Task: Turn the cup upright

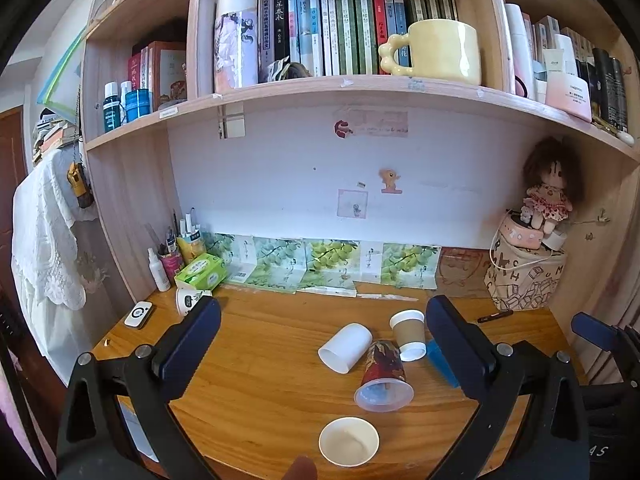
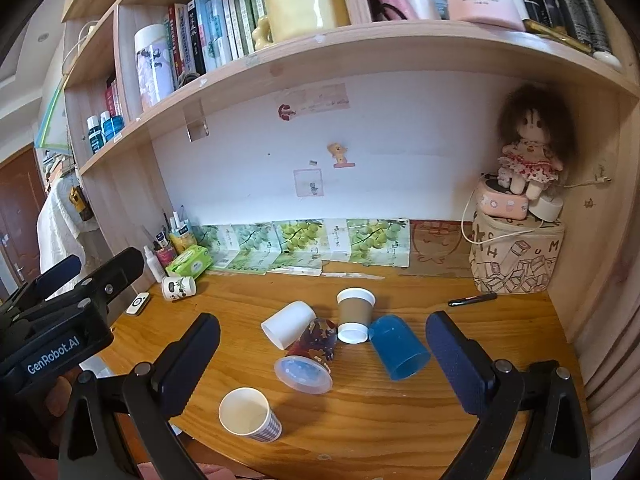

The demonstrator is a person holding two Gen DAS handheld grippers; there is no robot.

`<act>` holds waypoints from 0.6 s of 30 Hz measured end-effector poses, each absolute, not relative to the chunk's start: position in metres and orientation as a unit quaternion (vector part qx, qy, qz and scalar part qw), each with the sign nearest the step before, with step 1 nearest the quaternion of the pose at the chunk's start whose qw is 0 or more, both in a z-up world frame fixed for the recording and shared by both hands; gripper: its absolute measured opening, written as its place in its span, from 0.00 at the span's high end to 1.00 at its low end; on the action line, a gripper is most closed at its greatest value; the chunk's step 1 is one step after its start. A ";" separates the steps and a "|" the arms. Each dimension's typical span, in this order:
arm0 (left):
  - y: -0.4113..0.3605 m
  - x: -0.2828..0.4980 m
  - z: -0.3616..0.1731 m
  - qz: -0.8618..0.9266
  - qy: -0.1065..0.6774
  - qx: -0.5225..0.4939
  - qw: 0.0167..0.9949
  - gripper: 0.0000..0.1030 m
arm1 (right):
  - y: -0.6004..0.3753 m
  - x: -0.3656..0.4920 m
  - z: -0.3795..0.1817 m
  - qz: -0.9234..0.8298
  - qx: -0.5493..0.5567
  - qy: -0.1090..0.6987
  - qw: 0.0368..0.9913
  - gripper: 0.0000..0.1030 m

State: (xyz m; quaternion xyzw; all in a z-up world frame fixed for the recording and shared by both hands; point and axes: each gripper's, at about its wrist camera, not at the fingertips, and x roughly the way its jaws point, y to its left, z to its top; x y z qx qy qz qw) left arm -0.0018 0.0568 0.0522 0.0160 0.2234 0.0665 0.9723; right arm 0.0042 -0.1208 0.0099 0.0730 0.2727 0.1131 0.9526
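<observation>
From the left wrist view, the left gripper (image 1: 323, 322) hung above the wooden desk (image 1: 256, 360) with its 2 fingers spread wide and nothing between them. Framed by them lay a cluster of cups: a white cup (image 1: 346, 347) on its side, a red patterned cup (image 1: 383, 376) tipped over with its clear mouth toward the camera, and a brown sleeved cup (image 1: 408, 334) lying with its white lid toward the camera. A paper cup (image 1: 349, 441) stood upright nearest the camera (its mouth open upward). A blue cup (image 1: 442, 362) was mostly hidden behind the right-hand finger.

From the right wrist view, the right gripper (image 2: 323, 338) also had its fingers wide apart, gripping nothing. The blue cup (image 2: 398, 347) lay on its side just beside the brown sleeved cup (image 2: 355, 314), near the right-hand finger. The red patterned cup (image 2: 307, 356) touched the white cup (image 2: 289, 323). The paper cup (image 2: 249, 414) stood apart from them, toward the front. The left gripper (image 2: 60, 308) showed at the left edge.
</observation>
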 end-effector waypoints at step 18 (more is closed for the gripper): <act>0.062 -0.001 0.050 0.072 0.227 0.013 0.971 0.00 | -0.111 0.012 0.004 0.122 0.066 0.294 0.946 0.00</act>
